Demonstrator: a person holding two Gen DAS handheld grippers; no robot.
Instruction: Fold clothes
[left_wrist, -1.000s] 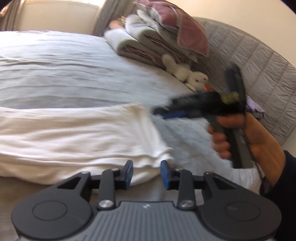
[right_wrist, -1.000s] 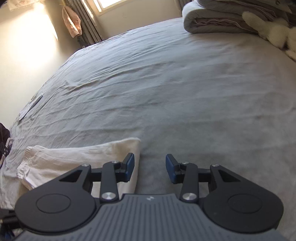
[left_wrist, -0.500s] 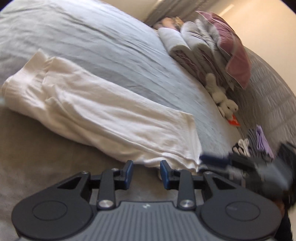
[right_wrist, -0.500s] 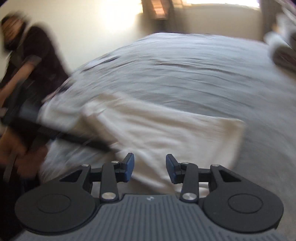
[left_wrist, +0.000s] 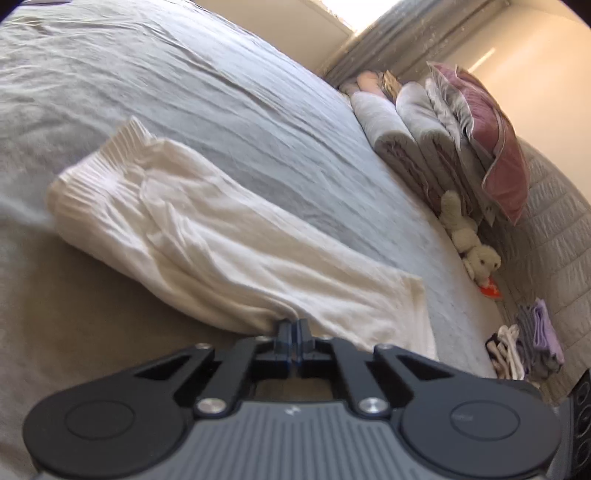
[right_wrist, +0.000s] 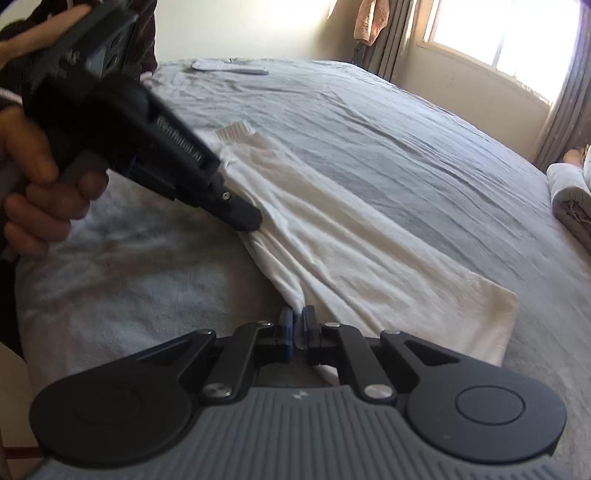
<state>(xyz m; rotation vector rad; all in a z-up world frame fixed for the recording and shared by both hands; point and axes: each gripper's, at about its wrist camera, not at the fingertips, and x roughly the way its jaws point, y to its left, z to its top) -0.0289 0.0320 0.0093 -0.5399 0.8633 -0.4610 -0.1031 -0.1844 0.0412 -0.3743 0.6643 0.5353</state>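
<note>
A long white garment with a ribbed waistband lies folded lengthwise on the grey bedspread. My left gripper is shut on the garment's near long edge. My right gripper is shut on the same edge of the garment, closer to the hem end. In the right wrist view the left gripper shows from the side, pinching the edge nearer the waistband.
Folded blankets and a pink pillow are stacked by the quilted headboard, with a stuffed toy and small folded clothes beside them. Another folded item lies at the bed's far edge. A window is beyond.
Both grippers were open above the bed; they have come down to the garment's near edge and closed on it. The right gripper swung round to face the garment.
</note>
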